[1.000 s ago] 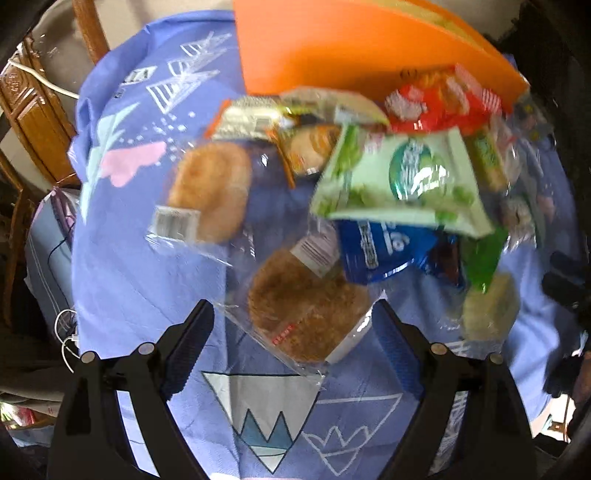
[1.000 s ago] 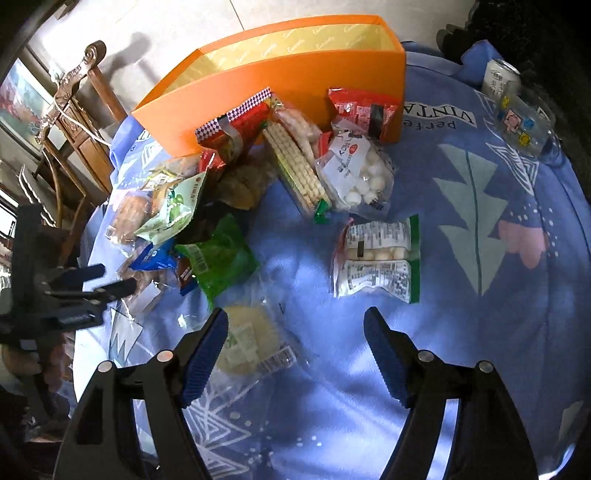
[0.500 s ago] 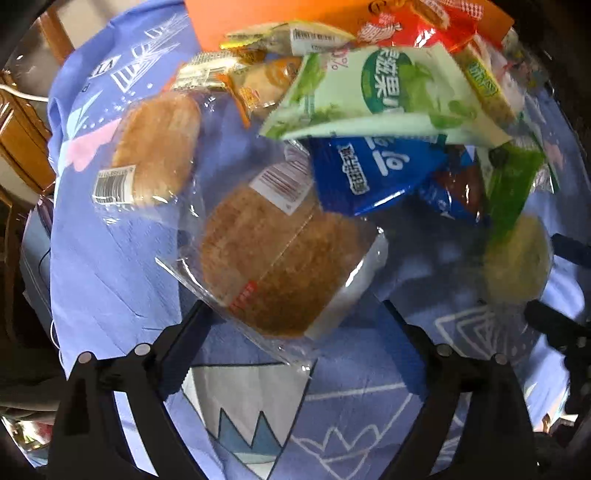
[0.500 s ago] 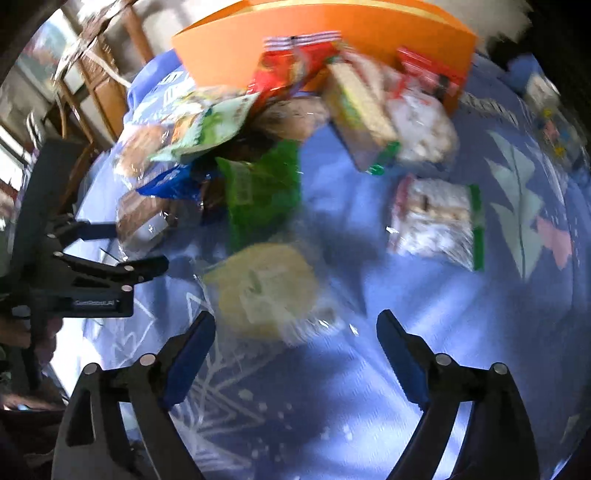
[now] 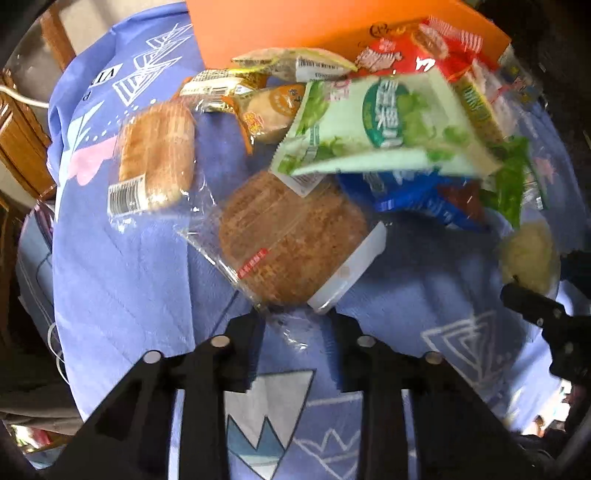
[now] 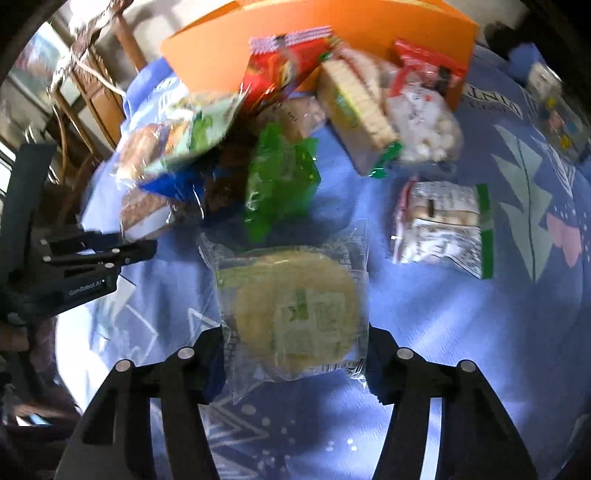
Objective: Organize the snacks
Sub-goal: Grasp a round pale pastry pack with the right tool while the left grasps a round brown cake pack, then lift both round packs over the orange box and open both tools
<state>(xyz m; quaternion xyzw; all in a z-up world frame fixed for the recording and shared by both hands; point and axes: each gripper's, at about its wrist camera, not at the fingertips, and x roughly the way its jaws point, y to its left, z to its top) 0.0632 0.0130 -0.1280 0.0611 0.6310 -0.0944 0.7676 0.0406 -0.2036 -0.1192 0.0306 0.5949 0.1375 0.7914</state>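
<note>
A pile of snack packs lies on a blue patterned tablecloth (image 5: 122,280) in front of an orange box (image 5: 280,29). My left gripper (image 5: 295,317) has closed on the near edge of a clear-wrapped round brown cake (image 5: 288,236). My right gripper (image 6: 295,339) is open, with its jaws on either side of a clear-wrapped pale round cake (image 6: 295,306). That pale cake also shows at the right edge of the left wrist view (image 5: 528,254). The left gripper shows at the left of the right wrist view (image 6: 99,254).
Beside the brown cake lie an oblong bread pack (image 5: 155,158), a pale green bag (image 5: 384,125), a blue pack (image 5: 410,199) and red packs (image 5: 402,55). In the right wrist view a green pack (image 6: 280,181), a wafer pack (image 6: 354,107), a white-ball bag (image 6: 424,125) and a white-and-green pack (image 6: 443,225) lie around. Wooden chairs (image 6: 85,96) stand beyond the table's left edge.
My left gripper moved in and its jaws closed from wide open onto the brown cake's wrapper. My right gripper moved forward until the pale cake sat between its jaws.
</note>
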